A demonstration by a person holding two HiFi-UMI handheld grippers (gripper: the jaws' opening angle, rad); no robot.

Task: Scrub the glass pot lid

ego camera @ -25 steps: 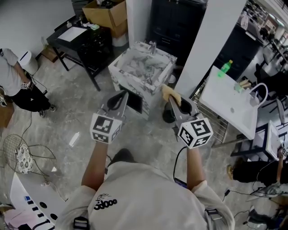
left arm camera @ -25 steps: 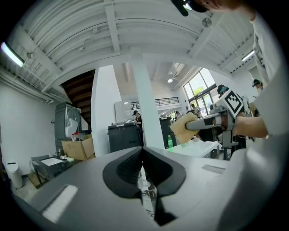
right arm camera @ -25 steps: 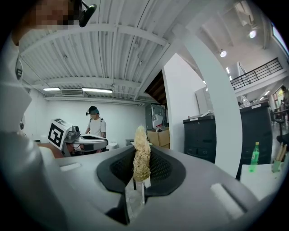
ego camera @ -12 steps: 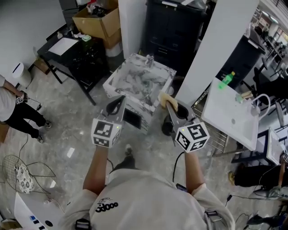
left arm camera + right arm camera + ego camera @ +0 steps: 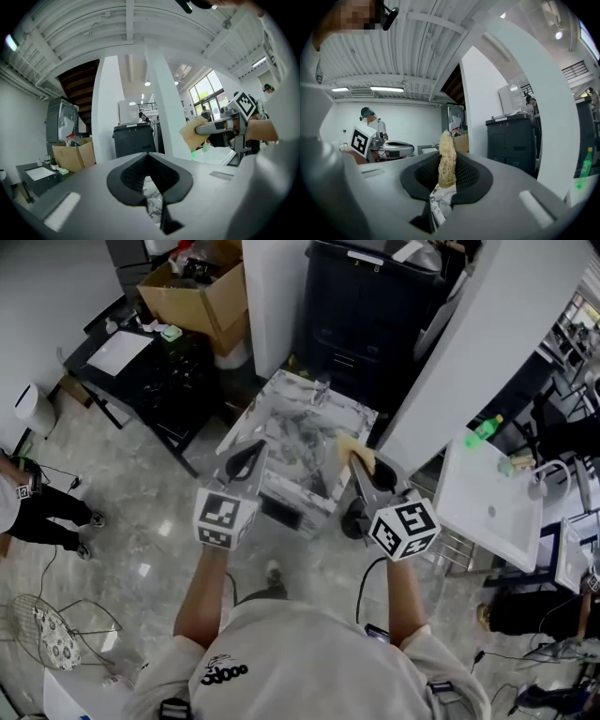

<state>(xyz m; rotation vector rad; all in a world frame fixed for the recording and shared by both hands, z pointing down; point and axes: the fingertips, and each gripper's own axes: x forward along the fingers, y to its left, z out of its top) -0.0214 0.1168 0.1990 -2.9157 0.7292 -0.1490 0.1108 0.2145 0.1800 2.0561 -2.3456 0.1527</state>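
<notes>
Your right gripper (image 5: 357, 458) grips the tan fibrous scrub pad (image 5: 446, 159), left gripper (image 5: 248, 457) pinched closed w/ nothing — no lid visible, scrubbing's all ahead.

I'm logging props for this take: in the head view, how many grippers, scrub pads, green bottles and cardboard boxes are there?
Grippers: 2 (left gripper, right gripper)
scrub pad: 1
green bottle: 1
cardboard box: 1
Total: 5
</notes>
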